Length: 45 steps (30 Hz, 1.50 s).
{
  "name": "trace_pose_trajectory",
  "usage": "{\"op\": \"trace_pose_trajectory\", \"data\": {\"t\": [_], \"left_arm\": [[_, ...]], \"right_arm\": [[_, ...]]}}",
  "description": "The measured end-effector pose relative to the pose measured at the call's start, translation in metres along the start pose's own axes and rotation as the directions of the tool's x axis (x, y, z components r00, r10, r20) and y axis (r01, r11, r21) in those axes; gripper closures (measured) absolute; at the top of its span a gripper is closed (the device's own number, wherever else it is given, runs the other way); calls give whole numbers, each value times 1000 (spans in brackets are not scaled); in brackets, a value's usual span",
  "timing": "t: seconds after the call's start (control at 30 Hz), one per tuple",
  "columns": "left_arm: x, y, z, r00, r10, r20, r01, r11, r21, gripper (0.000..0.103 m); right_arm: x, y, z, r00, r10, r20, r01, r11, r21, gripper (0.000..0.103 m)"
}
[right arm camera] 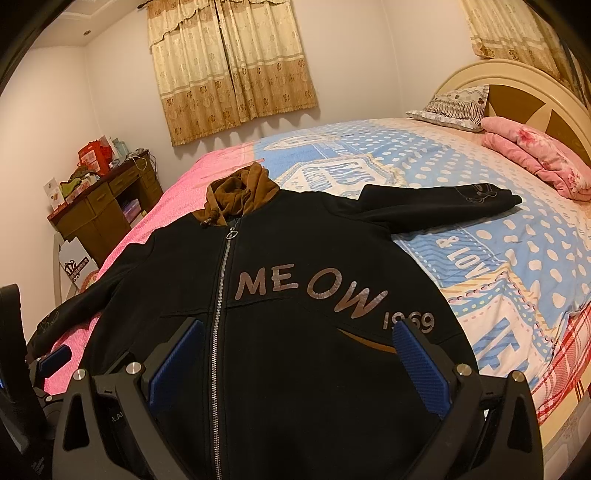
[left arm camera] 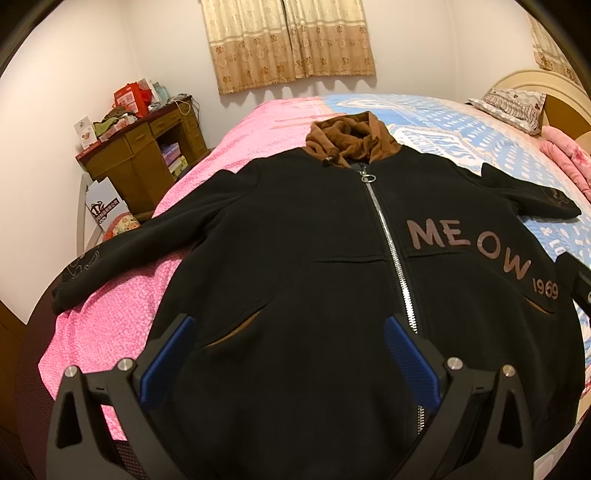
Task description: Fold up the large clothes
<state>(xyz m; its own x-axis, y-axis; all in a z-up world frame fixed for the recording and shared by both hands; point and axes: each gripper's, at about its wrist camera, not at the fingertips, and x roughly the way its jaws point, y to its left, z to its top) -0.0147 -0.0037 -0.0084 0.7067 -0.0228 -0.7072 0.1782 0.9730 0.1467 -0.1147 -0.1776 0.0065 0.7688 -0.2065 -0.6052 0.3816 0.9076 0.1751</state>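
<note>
Pale walls [right arm camera: 110,92] all round, warmly lit. Beige patterned curtains [right arm camera: 229,66] hang shut on the far wall, and a second pair [right arm camera: 517,33] shows at the right. The bed [right arm camera: 480,206] fills the room: pink sheet [left arm camera: 229,147] on its left side, blue dotted cover [right arm camera: 424,158] on the right. At the rounded headboard [right arm camera: 524,96] lies a pillow [right arm camera: 454,107], with a folded pink quilt [right arm camera: 539,155] just beside it. In the left corner stands a brown desk [left arm camera: 136,155], its top cluttered with boxes [left arm camera: 129,98]. A white bag [left arm camera: 105,206] stands at its foot.
</note>
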Motion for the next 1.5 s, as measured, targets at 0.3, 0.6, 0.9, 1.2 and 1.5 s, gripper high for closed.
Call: {"op": "trace_pose_trajectory", "data": {"t": [0.3, 0.6, 0.9, 1.2, 1.5], "left_arm": [[0, 0, 0, 1000, 0, -1, 0, 1000, -1, 0], [0, 0, 1, 1000, 0, -2, 0, 1000, 0, 0], [1, 0, 0, 1000, 0, -3, 0, 1000, -1, 0], [1, 0, 1, 1000, 2, -4, -2, 1000, 0, 0], [7, -1, -1, 1000, 1, -21, -1, 1000, 1, 0]], "right_arm": [[1, 1, 0, 1000, 2, -3, -2, 1000, -1, 1], [1, 1, -2, 1000, 7, -10, -7, 1000, -2, 1], [1, 1, -2, 1000, 9, -13, -9, 1000, -1, 1], [1, 1, -2, 1000, 9, -17, -9, 1000, 1, 1], [6, -5, 0, 1000, 5, -27, -4, 1000, 11, 1]]}}
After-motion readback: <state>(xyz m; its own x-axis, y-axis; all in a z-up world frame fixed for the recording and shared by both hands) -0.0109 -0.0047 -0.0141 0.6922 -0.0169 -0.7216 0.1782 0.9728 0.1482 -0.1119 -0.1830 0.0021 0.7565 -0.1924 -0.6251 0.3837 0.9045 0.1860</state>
